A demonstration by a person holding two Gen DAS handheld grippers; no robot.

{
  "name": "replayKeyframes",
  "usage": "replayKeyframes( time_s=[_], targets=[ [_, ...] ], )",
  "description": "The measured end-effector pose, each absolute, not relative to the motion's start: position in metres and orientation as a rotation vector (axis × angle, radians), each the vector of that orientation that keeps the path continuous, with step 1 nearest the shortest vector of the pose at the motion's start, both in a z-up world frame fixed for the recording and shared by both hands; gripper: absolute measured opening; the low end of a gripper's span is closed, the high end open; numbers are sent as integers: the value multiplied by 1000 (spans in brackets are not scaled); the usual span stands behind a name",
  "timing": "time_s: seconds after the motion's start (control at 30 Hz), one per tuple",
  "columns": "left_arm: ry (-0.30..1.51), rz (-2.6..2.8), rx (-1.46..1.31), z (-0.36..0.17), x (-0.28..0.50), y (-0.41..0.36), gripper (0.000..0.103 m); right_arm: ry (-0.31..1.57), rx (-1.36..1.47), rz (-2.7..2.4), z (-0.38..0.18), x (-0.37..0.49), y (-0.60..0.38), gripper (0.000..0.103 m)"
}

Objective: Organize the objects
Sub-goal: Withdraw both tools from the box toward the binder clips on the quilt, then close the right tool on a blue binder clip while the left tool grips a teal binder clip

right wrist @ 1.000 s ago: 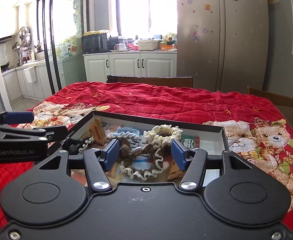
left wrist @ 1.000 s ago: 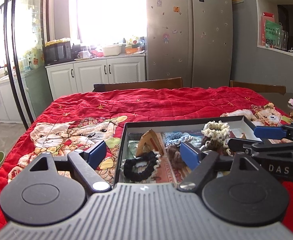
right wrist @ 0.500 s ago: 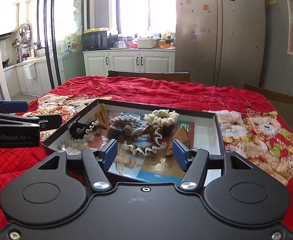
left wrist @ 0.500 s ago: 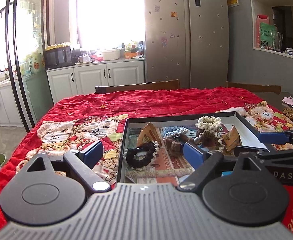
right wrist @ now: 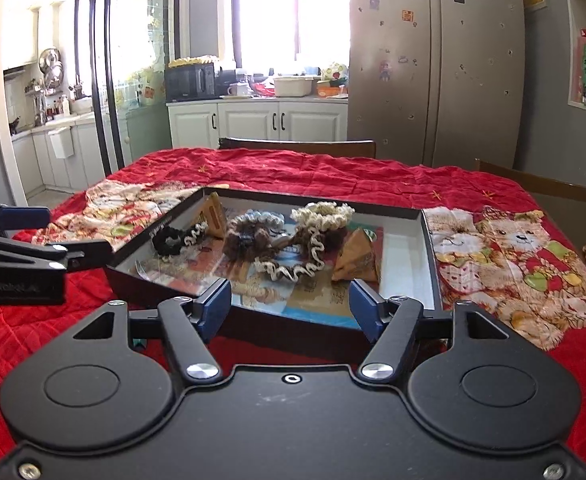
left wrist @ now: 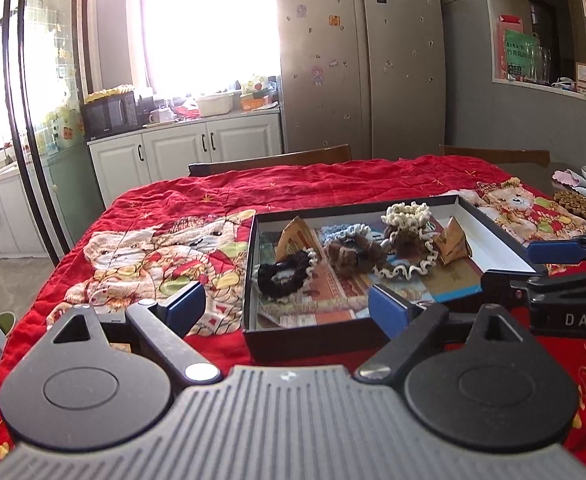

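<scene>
A shallow black tray lies on the red quilt. It holds a black scrunchie, a brown one, a cream one, a blue one behind, and two tan pyramid packets. My left gripper is open, straddling the tray's near left corner, nothing held. My right gripper hovers before the tray's near edge, its jaws opening with nothing gripped between them. Each gripper shows at the edge of the other's view.
The red bear-print quilt covers the table. A beaded brown mat and a dish sit at the far right. Wooden chair backs stand behind the table, with a fridge and cabinets beyond.
Both grippers have pulled back from the tray, which now sits farther ahead. The right gripper's jaws stand a little wider. The tray's contents have not moved.
</scene>
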State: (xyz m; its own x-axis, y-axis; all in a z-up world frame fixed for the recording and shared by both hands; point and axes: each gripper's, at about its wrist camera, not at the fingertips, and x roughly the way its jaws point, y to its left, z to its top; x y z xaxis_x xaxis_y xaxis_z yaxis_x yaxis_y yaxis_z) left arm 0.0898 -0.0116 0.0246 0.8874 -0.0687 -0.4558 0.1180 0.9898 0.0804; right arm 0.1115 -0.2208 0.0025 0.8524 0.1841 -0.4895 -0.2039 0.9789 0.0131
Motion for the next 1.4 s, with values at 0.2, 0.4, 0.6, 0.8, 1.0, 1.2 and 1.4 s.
replayKeyframes(
  time_s=[0.2,0.4,0.6,0.8,1.0,1.2,1.4],
  targets=[
    [482,-99,118,20,82,-6,93,532,-32,189,-3,101,-226,63],
    [512,-95,118,13,79,1,94,565,-46,188,-14,86,-233,63],
    [529,-120,129,7,75,2,94,582,-75,187,-20,77,-233,63],
    [533,-171,163,-3,70,-2,94,584,-117,223,-29,66,-224,63],
    [548,-224,155,-13,76,0,94,586,-115,246,-38,60,-222,63],
    [578,-282,135,-27,85,-1,93,593,-131,263,-46,58,-218,63],
    [597,-313,104,-36,95,1,90,615,-113,254,-58,64,-220,58]
  ],
)
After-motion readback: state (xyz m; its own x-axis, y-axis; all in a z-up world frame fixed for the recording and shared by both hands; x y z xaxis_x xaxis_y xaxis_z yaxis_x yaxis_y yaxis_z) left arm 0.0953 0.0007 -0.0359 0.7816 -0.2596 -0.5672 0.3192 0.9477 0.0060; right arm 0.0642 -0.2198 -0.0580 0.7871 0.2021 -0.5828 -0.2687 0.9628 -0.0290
